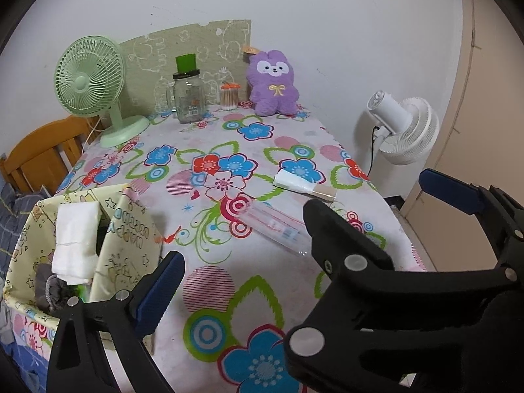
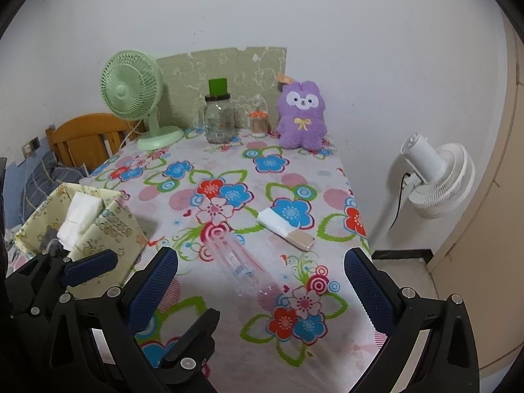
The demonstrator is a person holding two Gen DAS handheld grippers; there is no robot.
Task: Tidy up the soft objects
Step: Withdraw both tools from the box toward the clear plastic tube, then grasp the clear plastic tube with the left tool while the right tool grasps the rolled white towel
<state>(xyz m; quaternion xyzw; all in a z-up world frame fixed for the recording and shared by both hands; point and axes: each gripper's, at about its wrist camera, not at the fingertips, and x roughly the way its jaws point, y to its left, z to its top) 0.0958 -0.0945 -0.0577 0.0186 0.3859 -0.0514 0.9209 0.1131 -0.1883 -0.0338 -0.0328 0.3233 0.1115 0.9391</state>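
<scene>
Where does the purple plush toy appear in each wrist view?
Left wrist: purple plush toy stands upper centre, at the table's far edge against the wall.
Right wrist: purple plush toy upper centre-right, same spot.
Shared landmark: the green fan, far left of it.

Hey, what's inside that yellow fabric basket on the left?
In the yellow fabric basket, a folded white cloth drapes over the divider, with something grey lower down. Anything deeper is covered.

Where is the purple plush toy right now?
The purple plush toy sits upright at the table's far right corner against the wall, right of the cotton swab jar.
</scene>
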